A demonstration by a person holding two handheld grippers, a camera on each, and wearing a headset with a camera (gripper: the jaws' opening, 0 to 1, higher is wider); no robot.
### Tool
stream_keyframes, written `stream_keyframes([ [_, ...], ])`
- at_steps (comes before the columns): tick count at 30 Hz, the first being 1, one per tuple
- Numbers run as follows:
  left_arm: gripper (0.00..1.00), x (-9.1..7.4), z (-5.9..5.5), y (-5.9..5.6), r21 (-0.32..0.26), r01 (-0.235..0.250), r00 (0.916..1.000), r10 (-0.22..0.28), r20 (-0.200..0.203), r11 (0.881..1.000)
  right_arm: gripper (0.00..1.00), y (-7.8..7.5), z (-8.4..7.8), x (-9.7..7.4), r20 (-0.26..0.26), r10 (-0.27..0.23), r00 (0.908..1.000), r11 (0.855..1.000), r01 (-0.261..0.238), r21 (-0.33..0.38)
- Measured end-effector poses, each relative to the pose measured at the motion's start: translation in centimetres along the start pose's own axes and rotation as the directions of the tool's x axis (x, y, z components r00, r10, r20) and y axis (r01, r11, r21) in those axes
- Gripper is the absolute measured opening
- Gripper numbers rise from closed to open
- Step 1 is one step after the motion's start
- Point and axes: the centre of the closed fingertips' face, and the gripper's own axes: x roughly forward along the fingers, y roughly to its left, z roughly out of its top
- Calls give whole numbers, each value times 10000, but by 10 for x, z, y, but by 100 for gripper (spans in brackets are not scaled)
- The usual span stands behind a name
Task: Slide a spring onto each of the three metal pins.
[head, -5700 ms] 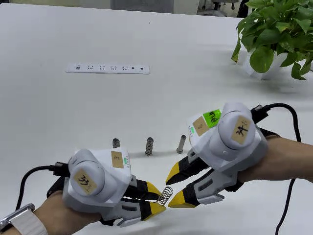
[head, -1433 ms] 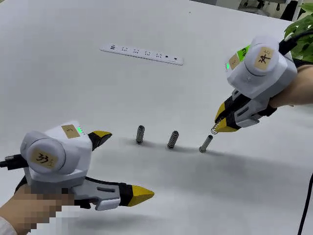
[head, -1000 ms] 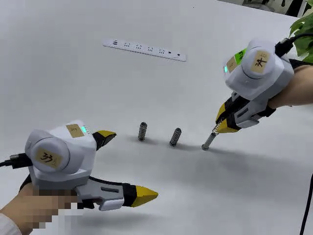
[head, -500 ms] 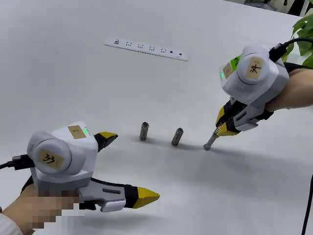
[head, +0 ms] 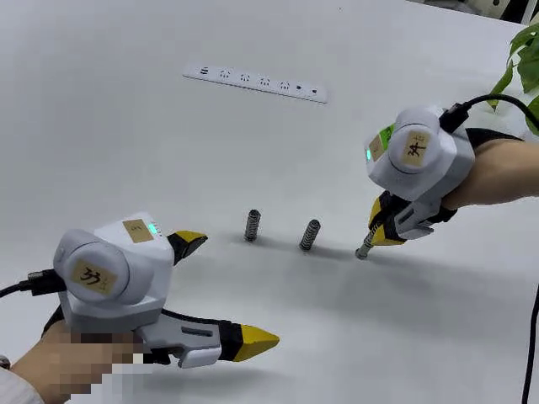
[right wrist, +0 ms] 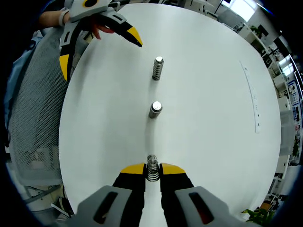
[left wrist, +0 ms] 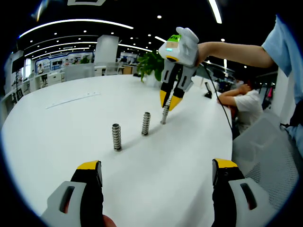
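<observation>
Yellow-tipped jaws of the right gripper [head: 376, 238] point steeply down, pinching a spring [right wrist: 152, 169] at the top of the end pin [head: 364, 248]. Beside that pin stand the middle pin [head: 310, 235] and the last pin [head: 252, 225], each wearing a spring. Well to the near side of the end pin, the left gripper [head: 232, 290] hovers level, its jaws spread wide and empty. Far beyond the end pin lies a power strip [head: 257, 82].

Head view: the right gripper [head: 376, 232] hides the top of the third pin [head: 364, 250]. The plant [head: 526, 63] is cut off at the right edge. Right gripper view: the spring [right wrist: 152, 169] and the jaws cover that pin's shaft.
</observation>
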Motion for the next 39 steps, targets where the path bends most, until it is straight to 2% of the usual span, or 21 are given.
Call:
stream_keyframes([
  [17,99,0,-2,0,-46,-5,10000,4,-28,10000,13,1,-3,23,-299,68,9995,10000,-69,-33],
  [30,99,1,-2,-1,-8,35,10000,-35,-27,10000,13,3,-4,21,-148,72,9999,10000,-71,63],
  [35,99,-1,-1,0,-30,-18,10000,18,34,10000,25,5,-2,19,215,22,9998,10000,-23,36],
  [39,99,-1,0,-1,-23,0,10000,0,53,10000,35,7,2,13,647,-61,9979,9991,34,416],
])
